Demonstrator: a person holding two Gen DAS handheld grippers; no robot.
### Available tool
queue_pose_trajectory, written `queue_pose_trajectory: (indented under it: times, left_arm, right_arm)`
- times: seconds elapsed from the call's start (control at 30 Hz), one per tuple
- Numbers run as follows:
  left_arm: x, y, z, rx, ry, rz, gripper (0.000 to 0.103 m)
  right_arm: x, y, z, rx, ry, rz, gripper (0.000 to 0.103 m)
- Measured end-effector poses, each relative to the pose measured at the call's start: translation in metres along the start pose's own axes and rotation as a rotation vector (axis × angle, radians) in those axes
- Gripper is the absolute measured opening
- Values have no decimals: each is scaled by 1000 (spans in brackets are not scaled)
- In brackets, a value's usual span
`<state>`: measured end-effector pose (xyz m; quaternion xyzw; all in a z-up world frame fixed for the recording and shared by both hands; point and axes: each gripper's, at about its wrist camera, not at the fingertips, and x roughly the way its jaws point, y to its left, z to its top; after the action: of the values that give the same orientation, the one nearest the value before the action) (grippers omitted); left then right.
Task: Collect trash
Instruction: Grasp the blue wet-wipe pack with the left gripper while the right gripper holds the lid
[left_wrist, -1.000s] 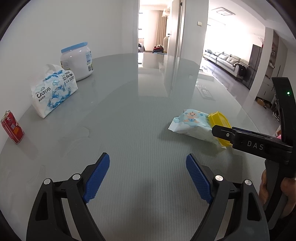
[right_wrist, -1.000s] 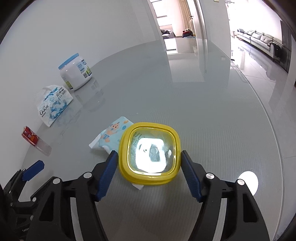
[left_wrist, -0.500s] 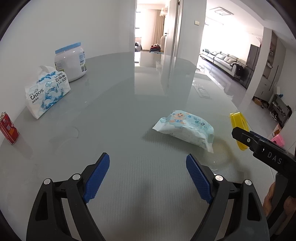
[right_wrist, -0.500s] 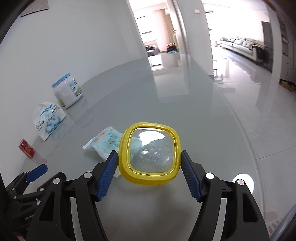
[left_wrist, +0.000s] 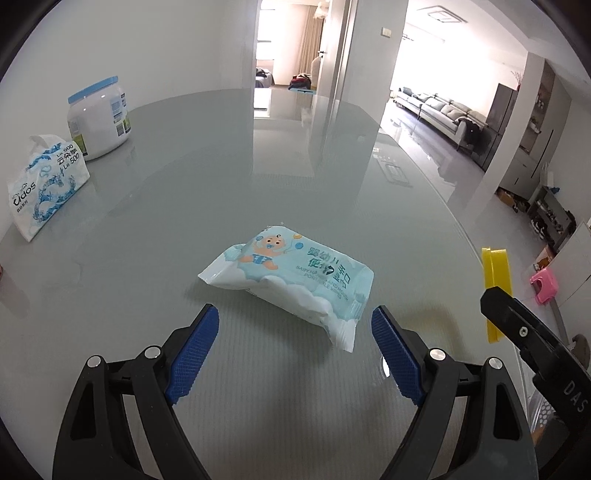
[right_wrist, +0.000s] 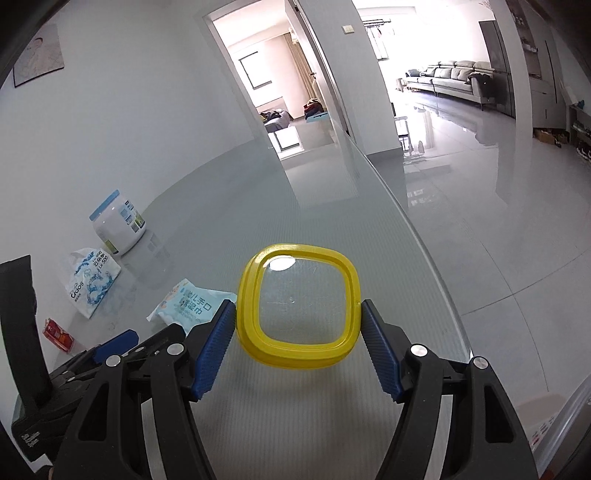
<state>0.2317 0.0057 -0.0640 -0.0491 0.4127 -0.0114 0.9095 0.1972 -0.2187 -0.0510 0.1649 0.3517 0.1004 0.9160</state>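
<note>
Your tabletop (left_wrist: 229, 192) is a broad, rounded slab of glossy grey glass that mirrors the doorway and walls; its near edge is cut off beneath both grippers. By the left edge stands a squat white plastic jar (left_wrist: 99, 117) with a pale blue lid, and just beside it a soft, crinkled tissue pack (left_wrist: 43, 186) printed in blue. A small red can (right_wrist: 57, 335) lies nearer you along that edge, too small to read.

Toward the middle of the tabletop lies the wipes pack (left_wrist: 291, 275), a puffy, pillow-shaped film packet with a baby cartoon. Your left gripper (left_wrist: 291, 360) hovers just short of it, jaws spread wide with nothing between them, their ribbed blue pads flanking its near end.

Your right gripper (right_wrist: 298, 349) has its jaws closed on the lid (right_wrist: 297, 308), a rounded square with a thick yellow plastic rim and a clear, scuffed centre, held above the tabletop near its right edge. From the left wrist view you see only its thin yellow edge, partly hidden behind the right gripper.
</note>
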Motion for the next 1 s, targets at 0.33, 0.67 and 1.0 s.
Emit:
queue_pose_trajectory:
  times: [0.33,0.67,1.0]
  left_arm:
    - [15,22,-4,-24,49,94,83]
    - [-5,65,-8,-78,15,160,83]
    - [-8,18,8,31,-33,35,83]
  right_arm:
    - [-1,0,0,-7,3,12,66]
    - [-3,1,0,-10,1,23,66]
    - [-5,-2,2,8,-8,30,66]
